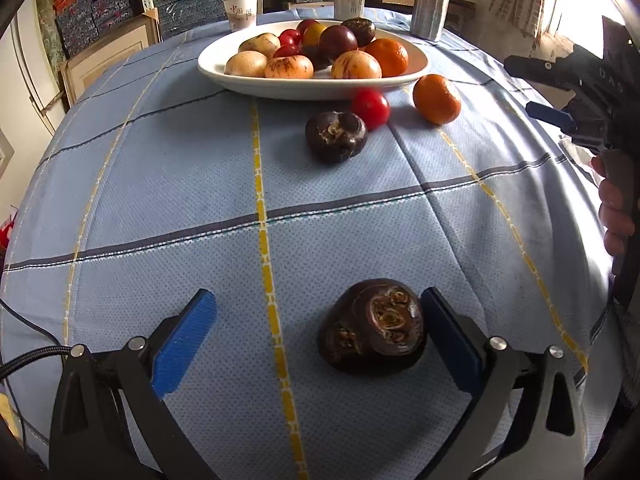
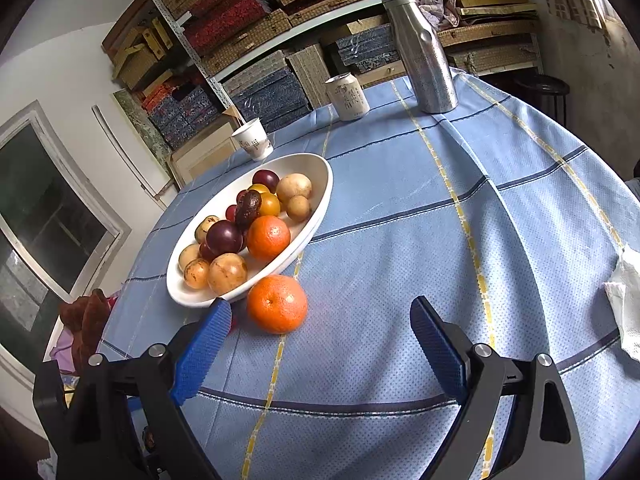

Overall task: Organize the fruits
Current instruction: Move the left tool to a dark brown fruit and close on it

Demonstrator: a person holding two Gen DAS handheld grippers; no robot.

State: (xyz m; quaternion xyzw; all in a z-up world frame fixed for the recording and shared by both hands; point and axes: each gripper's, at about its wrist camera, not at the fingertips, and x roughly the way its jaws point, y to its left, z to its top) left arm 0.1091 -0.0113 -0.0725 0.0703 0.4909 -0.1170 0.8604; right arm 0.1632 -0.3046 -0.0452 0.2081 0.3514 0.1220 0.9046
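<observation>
— Between my left gripper's (image 1: 318,336) wide-spread pads, what's sitting there?
— Dark water chestnut (image 1: 373,325), near side, right pad just beside it, nothing gripped.
— And the right gripper (image 2: 320,344)?
— Agape and empty; only its view shows the loose orange (image 2: 277,303) touching the white bowl (image 2: 320,196).

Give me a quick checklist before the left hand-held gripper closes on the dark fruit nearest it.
1. Left hand-held gripper open: ok.
2. Nearest dark fruit between its fingers: ok, though off-centre, close against the right pad.
3. Pads level with the fruit's middle: cannot tell.
4. Room in the white bowl: ok, bare patch at its left end.
5. Right hand-held gripper open and empty: ok.
6. Loose orange, cherry tomato and second dark fruit clear of the grasp: ok.
</observation>
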